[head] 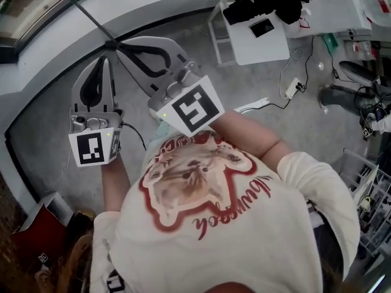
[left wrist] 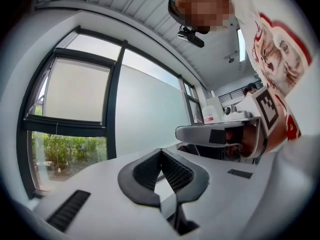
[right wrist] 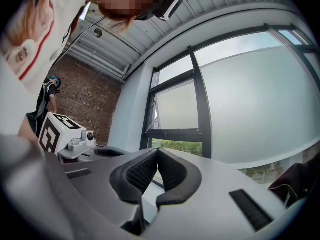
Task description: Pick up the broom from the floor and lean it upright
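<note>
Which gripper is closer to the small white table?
Right. In the head view the right gripper sits left of the small white table; the left gripper is farther left, beyond the right one.

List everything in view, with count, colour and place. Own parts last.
thin rod: one, dark, slanting over the pale ledge, top left; perhaps the broom handle
table: one, white, top centre, black items on it
power strip: one, white, floor right of centre
container: one, dark red, bottom left
window panes: several, dark-framed, ahead of both claws
shirt: one, cream, red print, bottom centre
left claw: one, grey, shut, empty
right claw: one, grey, shut, empty
</note>
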`<state>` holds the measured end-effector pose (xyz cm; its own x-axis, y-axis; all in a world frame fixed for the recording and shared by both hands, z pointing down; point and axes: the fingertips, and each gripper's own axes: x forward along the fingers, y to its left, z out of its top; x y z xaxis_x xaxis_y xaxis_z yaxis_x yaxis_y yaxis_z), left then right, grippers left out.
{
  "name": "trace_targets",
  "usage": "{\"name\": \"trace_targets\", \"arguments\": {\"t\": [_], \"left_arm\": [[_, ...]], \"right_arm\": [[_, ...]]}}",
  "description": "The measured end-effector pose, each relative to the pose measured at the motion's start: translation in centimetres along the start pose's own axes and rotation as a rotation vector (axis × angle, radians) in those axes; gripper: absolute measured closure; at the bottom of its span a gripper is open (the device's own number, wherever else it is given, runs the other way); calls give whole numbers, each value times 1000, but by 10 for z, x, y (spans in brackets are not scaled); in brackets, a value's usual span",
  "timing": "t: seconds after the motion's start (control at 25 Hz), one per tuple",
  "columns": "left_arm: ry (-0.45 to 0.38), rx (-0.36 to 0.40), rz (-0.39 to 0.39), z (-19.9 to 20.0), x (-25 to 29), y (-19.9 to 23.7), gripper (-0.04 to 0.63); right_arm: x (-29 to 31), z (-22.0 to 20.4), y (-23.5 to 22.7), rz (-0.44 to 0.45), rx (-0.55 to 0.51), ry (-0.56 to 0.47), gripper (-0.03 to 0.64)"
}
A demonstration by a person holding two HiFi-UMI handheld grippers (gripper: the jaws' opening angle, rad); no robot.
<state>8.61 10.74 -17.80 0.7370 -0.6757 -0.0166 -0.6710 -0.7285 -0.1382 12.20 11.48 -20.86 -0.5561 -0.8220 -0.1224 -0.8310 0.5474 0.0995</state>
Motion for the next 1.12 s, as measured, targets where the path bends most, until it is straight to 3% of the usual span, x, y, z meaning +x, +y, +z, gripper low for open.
{"name": "trace_targets", "arguments": {"t": [0.08, 0.2, 0.44, 0.68, 0.84, 0.96, 1.12], "left_arm": [[-5, -45, 19, 2, -2, -27, 575], [-6, -82, 56, 5, -2, -83, 575], [4, -75, 98, 23, -24, -172, 575], [43, -41, 115, 35, -68, -184, 575], [61, -27, 83, 42, -95, -180, 575], [57, -1, 83, 48, -127, -171, 575], [48, -31, 104, 48, -140, -167, 575]], "right_arm": [[-28, -8, 3, 41, -3, 58, 592], [-81, -3, -2, 86, -3, 51, 592], [-156, 3, -1, 142, -15, 45, 592], [-168, 33, 30, 159, -23, -25, 592], [-166, 50, 54, 106, 72, -89, 592], [-165, 55, 87, 110, 97, -86, 592], [-165, 52, 106, 129, 85, -68, 592]]}}
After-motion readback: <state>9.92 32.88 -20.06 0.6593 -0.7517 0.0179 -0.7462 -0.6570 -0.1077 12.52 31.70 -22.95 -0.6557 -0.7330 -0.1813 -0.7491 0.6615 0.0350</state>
